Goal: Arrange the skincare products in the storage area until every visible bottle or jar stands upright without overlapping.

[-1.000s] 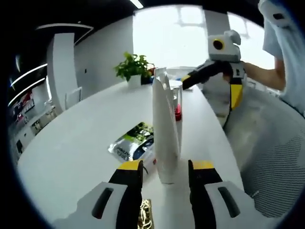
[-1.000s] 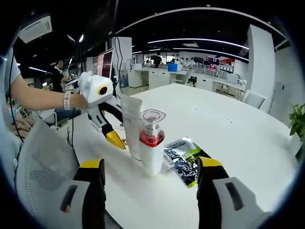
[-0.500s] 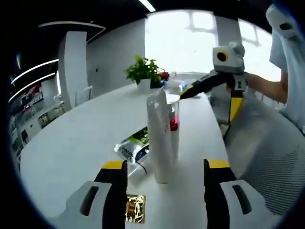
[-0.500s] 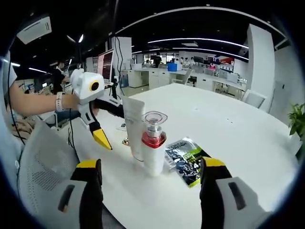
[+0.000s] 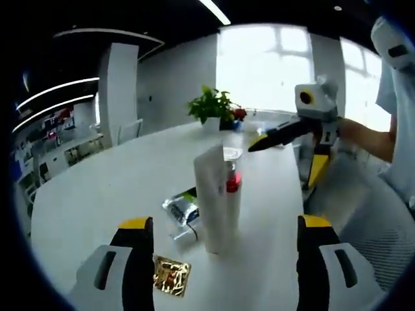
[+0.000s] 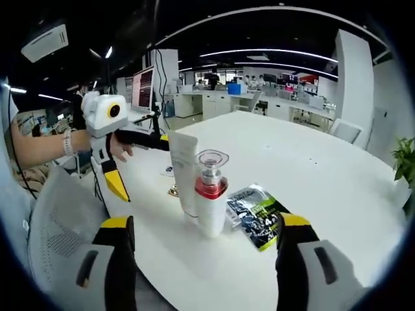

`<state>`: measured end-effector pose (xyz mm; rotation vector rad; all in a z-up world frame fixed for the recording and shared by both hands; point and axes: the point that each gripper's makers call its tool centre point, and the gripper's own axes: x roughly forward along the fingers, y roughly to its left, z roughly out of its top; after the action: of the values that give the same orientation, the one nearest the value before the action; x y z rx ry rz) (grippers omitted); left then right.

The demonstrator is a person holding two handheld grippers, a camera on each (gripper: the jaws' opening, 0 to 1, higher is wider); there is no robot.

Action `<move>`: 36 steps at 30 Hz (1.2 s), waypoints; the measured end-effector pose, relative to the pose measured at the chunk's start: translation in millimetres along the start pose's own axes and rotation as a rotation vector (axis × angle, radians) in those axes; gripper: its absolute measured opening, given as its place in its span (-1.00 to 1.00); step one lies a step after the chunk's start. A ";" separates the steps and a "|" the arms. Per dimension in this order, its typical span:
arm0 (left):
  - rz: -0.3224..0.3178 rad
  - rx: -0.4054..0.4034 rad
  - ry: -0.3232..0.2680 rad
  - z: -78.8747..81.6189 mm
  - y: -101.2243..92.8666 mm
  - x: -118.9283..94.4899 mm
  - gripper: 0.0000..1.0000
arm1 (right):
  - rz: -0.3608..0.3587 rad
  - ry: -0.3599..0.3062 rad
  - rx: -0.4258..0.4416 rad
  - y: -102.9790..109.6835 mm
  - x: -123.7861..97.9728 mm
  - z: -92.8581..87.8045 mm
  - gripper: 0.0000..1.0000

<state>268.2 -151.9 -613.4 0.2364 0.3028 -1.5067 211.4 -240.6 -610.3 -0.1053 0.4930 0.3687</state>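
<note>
While a white tube (image 5: 212,197) is standing upright near the edge of a round white table (image 5: 91,201), the left gripper (image 5: 220,267) is hovering just short of it with its two yellow-tipped jaws spread wide apart and holding nothing. Going from left to right in the left gripper view, a small gold foil packet (image 5: 170,275) is lying flat on the table by the left jaw, a green-and-black sachet (image 5: 181,208) is lying just beyond it, and the tube is rising at the centre with a red-collared pump bottle (image 5: 232,188) standing just behind it. A potted plant (image 5: 214,107) is sitting at the far side of the table, and the right gripper (image 5: 283,133), held in a person's hand, is reaching in from the right, well apart from the bottles.

Seen from the right gripper view, the left gripper (image 6: 130,162) is entering from the left on a person's forearm (image 6: 39,146), its jaws parted and clear of the products. To its right the white tube (image 6: 185,172) and the pump bottle (image 6: 211,191), its clear cap on top, are standing upright side by side, very close together; whether they are touching cannot be told. The sachet (image 6: 259,214) is lying flat just right of the bottle. At the bottom of this view the right gripper (image 6: 203,262) is sitting with its own jaws wide open and empty.
</note>
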 end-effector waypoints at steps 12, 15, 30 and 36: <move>0.075 0.005 0.008 6.0 -3.3 -14.0 0.94 | -0.043 -0.006 -0.046 -4.4 -11.4 2.0 0.99; 0.108 0.028 0.036 7.1 -3.0 -19.0 0.94 | -0.054 0.004 -0.052 -4.4 -13.8 0.5 0.99; 0.212 0.065 0.042 9.1 5.7 -37.9 0.94 | -0.098 0.059 -0.118 -0.7 -19.5 -3.1 0.99; 0.223 0.042 0.041 7.7 3.6 -44.8 0.94 | -0.099 0.043 -0.085 1.8 -23.5 -0.6 0.99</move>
<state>270.5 -112.3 -591.0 0.3246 0.2681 -1.2898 191.3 -246.6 -599.6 -0.2196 0.5125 0.2910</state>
